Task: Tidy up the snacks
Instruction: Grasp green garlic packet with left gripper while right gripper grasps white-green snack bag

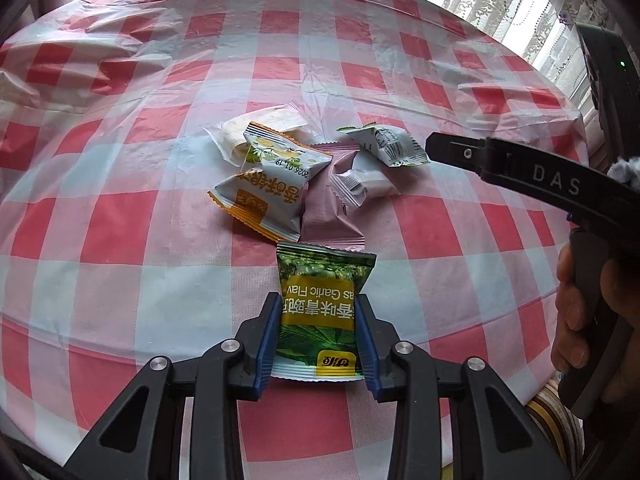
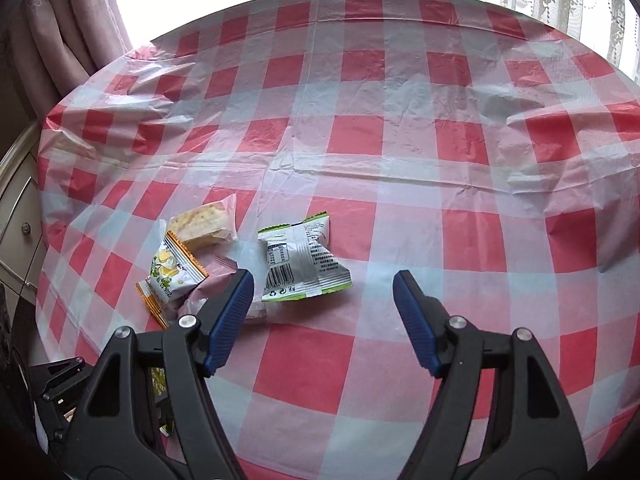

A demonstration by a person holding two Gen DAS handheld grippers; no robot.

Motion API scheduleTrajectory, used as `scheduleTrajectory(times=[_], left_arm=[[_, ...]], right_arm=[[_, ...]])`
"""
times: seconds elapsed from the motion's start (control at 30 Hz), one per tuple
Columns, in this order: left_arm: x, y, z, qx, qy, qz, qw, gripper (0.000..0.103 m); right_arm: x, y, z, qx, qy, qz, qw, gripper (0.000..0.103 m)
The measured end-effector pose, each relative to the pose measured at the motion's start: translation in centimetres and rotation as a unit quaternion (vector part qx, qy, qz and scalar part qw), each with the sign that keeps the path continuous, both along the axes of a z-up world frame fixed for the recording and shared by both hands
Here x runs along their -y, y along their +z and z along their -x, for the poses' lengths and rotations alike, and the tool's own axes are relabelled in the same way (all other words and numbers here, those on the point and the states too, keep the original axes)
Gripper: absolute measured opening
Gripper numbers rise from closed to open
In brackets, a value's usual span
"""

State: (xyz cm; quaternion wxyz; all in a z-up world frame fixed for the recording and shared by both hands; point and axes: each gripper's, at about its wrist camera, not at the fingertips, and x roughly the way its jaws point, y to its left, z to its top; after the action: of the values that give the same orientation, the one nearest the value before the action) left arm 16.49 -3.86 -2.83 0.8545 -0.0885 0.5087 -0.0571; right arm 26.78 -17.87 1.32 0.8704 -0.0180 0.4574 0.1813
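My left gripper [image 1: 318, 312] is shut on a green garlic-pea snack packet [image 1: 320, 304], held just above the checked tablecloth. Beyond it lies a pile: an orange-and-white packet [image 1: 260, 204], a lemon packet [image 1: 280, 156], a cracker pack [image 1: 256, 128], a mauve packet [image 1: 328, 208] and a white-and-green packet [image 1: 388, 144]. My right gripper [image 2: 323, 280] is open and empty, hovering above the cloth; the white-and-green packet [image 2: 300, 264] lies just beyond its left finger [image 2: 232, 312]. The lemon packet [image 2: 172, 272] and cracker pack [image 2: 204, 224] lie to the left.
The red-and-white checked tablecloth [image 2: 400, 140] covers the whole table. The right gripper's black body [image 1: 540, 176] and the hand holding it show at the right of the left wrist view. Curtains and a window stand behind; a drawer cabinet [image 2: 20, 224] is at the left.
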Motion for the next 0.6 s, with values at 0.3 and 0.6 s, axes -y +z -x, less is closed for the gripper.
scheduleTrajectory(times=[0.3, 0.6], left_arm=[[0.0, 0.0, 0.2, 0.004, -0.001, 0.002, 1.0000, 0.037], [-0.1, 0.0, 0.2, 0.005, -0.001, 0.004, 1.0000, 0.037]], right_arm=[[-1.9, -1.8, -3.5, -0.030, 0.023, -0.009, 0.999, 0.073], [-2.1, -3.6, -4.1, -0.043, 0.027, 0.008, 0.999, 0.047]])
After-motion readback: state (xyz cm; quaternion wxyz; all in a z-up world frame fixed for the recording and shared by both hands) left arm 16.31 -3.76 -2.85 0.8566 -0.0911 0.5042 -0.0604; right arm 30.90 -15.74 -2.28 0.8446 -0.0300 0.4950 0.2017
